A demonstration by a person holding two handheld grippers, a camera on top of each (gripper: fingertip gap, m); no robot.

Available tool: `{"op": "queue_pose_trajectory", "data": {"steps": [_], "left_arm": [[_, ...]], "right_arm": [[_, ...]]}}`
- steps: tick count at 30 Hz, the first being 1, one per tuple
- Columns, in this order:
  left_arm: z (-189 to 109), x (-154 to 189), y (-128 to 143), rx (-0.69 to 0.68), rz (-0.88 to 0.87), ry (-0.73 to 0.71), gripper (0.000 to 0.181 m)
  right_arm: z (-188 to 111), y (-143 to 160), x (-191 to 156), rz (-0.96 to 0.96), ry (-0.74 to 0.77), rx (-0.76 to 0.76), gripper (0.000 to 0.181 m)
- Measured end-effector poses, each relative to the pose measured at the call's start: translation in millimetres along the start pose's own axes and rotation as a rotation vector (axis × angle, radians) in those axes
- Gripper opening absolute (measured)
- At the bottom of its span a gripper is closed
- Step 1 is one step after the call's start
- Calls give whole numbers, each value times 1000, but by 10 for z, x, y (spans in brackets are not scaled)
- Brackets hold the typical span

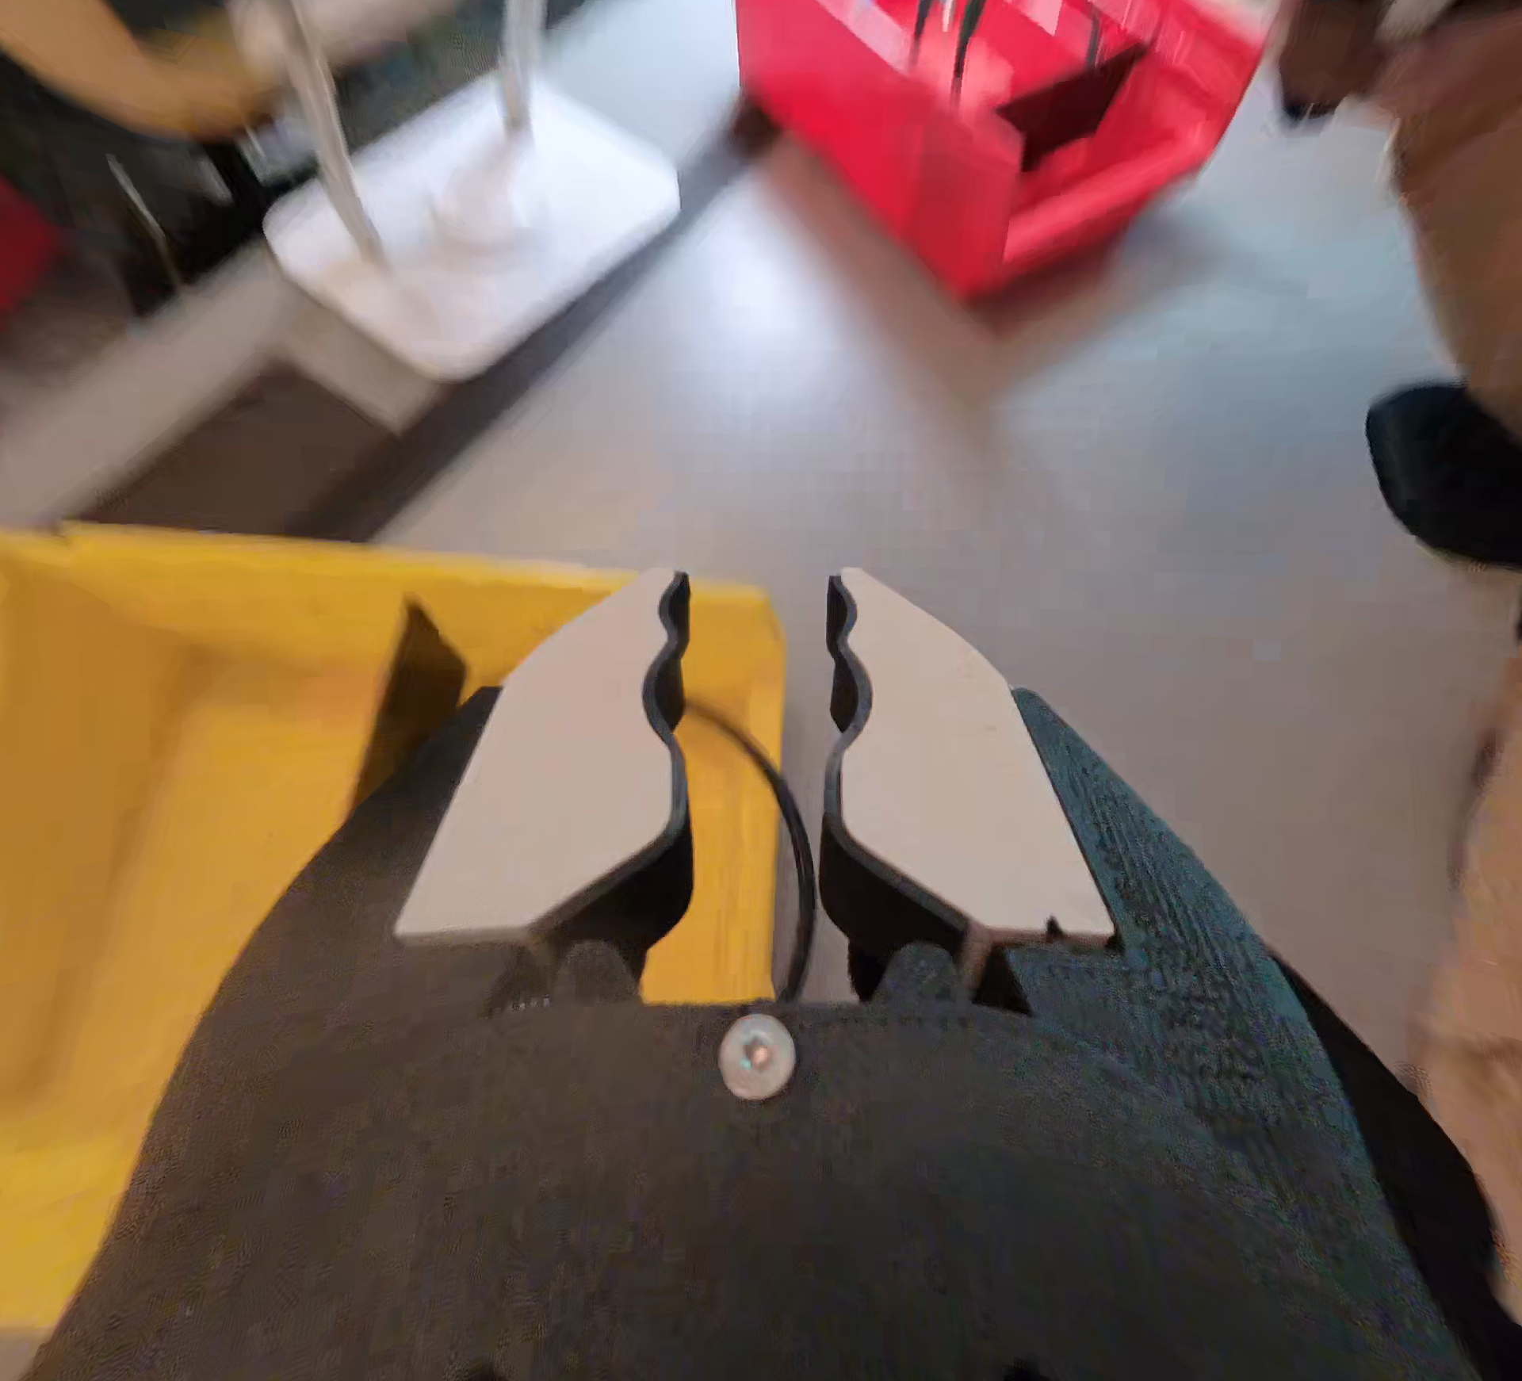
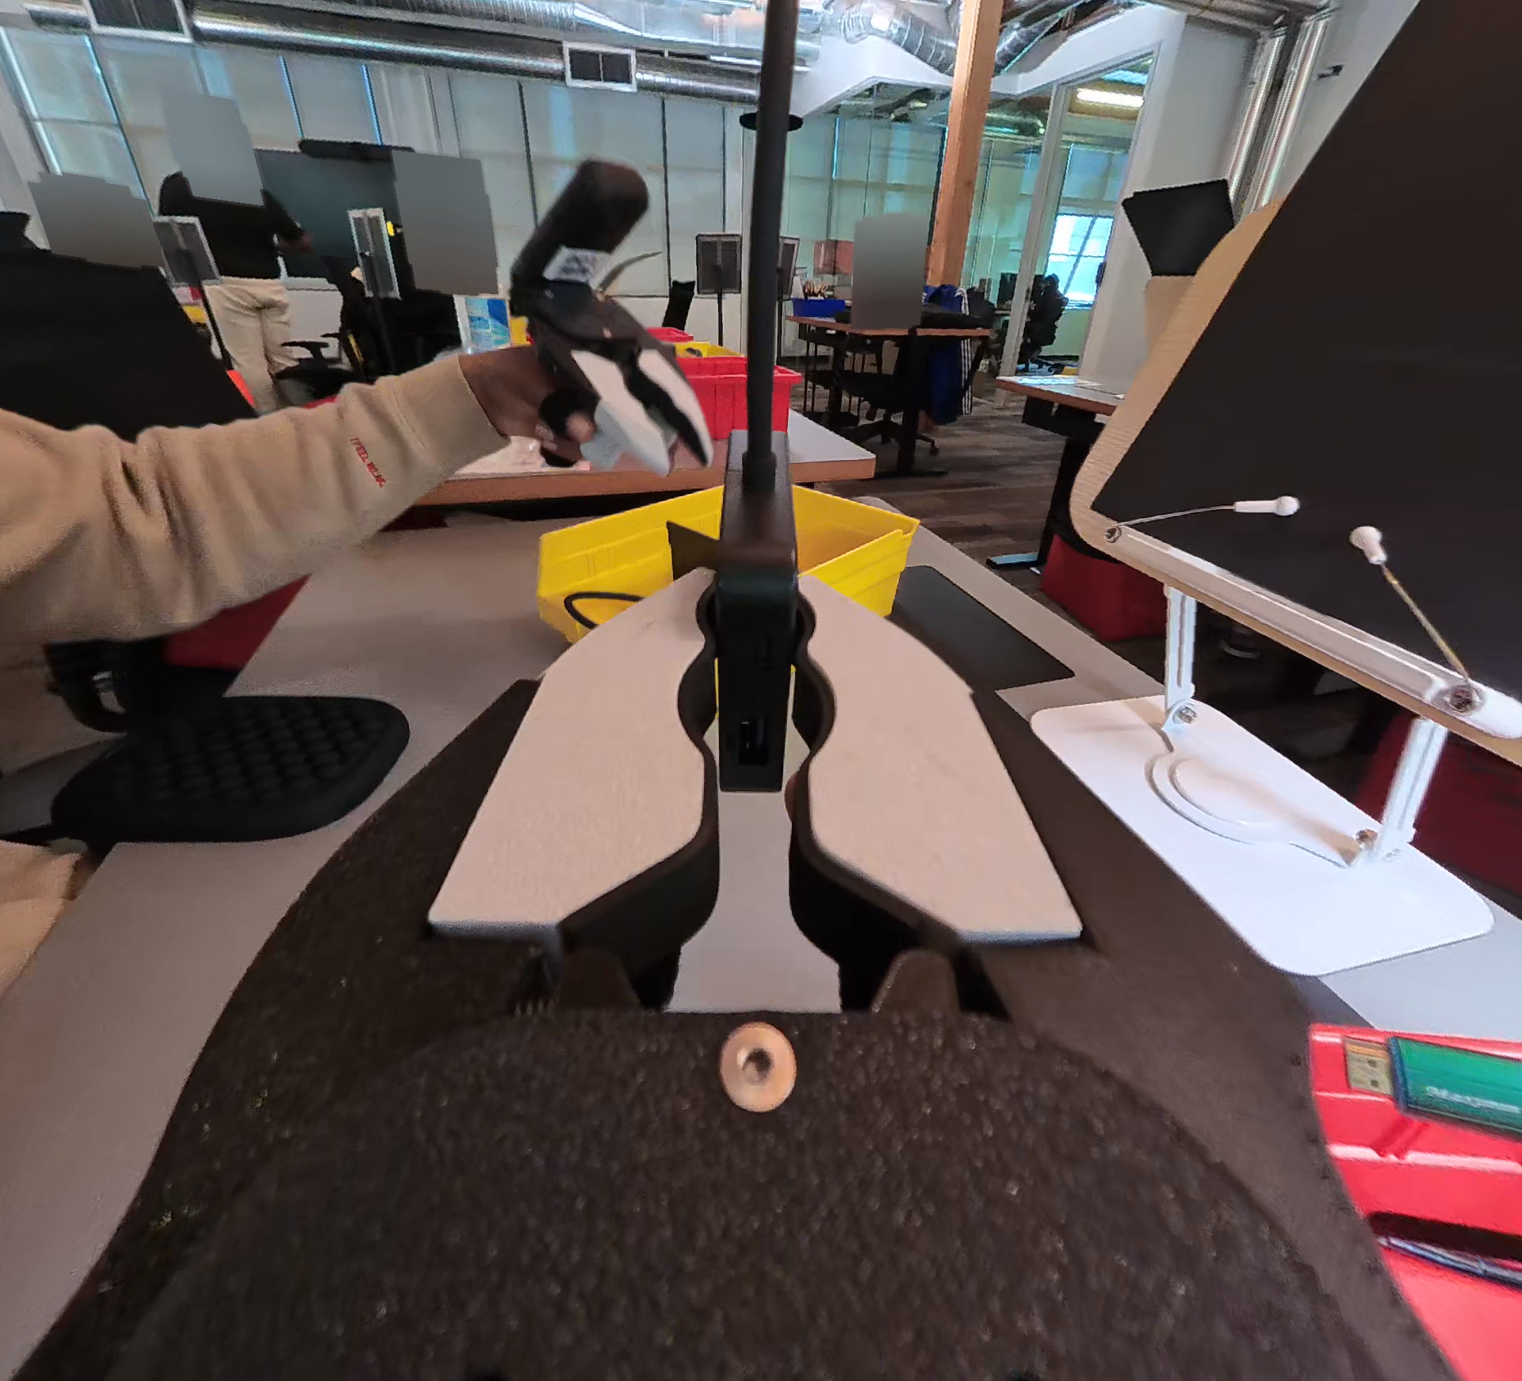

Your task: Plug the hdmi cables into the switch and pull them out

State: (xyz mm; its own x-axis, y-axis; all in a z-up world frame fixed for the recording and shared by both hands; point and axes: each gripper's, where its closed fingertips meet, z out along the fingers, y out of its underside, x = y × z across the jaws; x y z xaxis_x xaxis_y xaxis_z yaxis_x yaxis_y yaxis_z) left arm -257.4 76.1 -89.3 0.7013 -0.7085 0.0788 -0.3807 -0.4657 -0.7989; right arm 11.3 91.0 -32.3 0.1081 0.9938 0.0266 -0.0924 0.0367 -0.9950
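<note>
The right gripper (image 2: 753, 682) has its 2 fingers closed on a black HDMI switch (image 2: 753, 641), a small box standing upright between the pads, with a stiff black cable (image 2: 774, 188) rising straight up from its top end. Just beyond it sits a yellow bin (image 2: 856, 542) on the grey table (image 2: 395, 617), with a thin black wire (image 2: 593, 600) lying in its near left corner. To the right stands a white stand (image 2: 1252, 831) carrying a tilted dark board (image 2: 1359, 394). On the left a beige sleeve (image 2: 231, 493) reaches across, and its hand holds the left gripper (image 2: 671, 435) above the bin. In the left wrist view, which is blurred, the left gripper (image 1: 758, 633) has its 2 fingers apart and holds nothing, over the right edge of the yellow bin (image 1: 206, 682). A red bin (image 1: 947, 131) lies far across the table.
</note>
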Motion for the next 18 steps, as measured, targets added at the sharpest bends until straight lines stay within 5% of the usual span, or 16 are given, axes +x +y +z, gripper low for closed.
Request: {"op": "queue_pose_trajectory", "data": {"steps": [4, 9, 11, 18], "left_arm": [[124, 81, 865, -348, 0, 8, 38], [423, 146, 1418, -441, 101, -109, 36], [435, 89, 1404, -436, 184, -197, 10], [-206, -53, 624, -325, 358, -468, 7]], "right_arm": [[0, -16, -3, 7, -2, 8, 13], [24, -29, -27, 13, -8, 18, 13], [33, -10, -28, 22, -9, 13, 14], [-45, -32, 54, 34, 19, 25, 13]]}}
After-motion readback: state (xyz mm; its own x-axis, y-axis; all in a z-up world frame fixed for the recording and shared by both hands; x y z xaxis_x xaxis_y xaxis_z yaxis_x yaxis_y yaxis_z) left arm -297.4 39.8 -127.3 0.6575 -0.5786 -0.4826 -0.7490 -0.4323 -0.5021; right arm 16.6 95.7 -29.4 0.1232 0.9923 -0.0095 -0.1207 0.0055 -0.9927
